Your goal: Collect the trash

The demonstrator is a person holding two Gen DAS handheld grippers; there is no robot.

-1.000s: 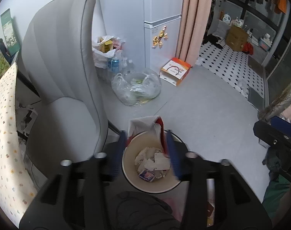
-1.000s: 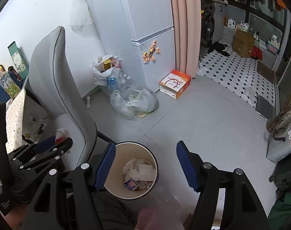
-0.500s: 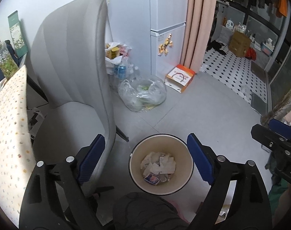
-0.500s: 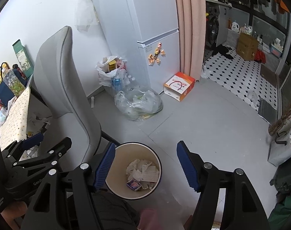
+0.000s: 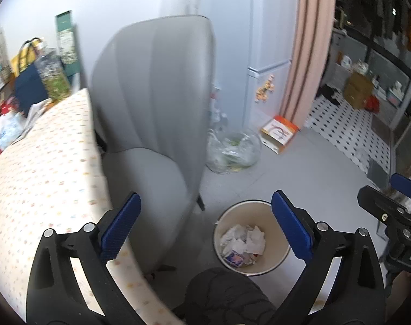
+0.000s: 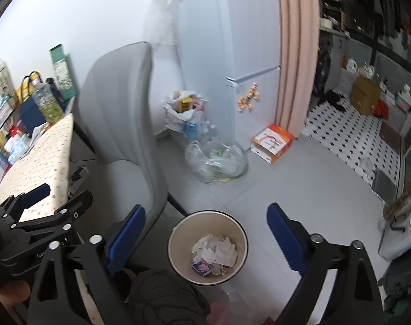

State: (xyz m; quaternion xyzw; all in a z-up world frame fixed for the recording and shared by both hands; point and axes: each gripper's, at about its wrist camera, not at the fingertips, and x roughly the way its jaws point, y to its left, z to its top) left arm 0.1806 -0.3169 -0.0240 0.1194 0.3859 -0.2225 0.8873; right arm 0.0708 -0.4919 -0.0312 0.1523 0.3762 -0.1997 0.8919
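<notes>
Above bin [image 6: 208, 246] at 6 o'clock | left gripper [image 5: 205, 227], right gripper [image 6: 205, 237]: jaws just opened wide, empty | paper [image 6: 214, 253] binned | fetch next scrap, release low over rim

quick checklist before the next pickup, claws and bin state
1. Left claw empty, jaws just opened wide: ok.
2. Right claw empty, jaws just opened wide: ok.
3. Bin upright on the floor beside the chair: ok.
4. Room left in bin above the paper scraps: ok.
5. Next trash piece picked out: cannot tell; the table is blurred.
</notes>
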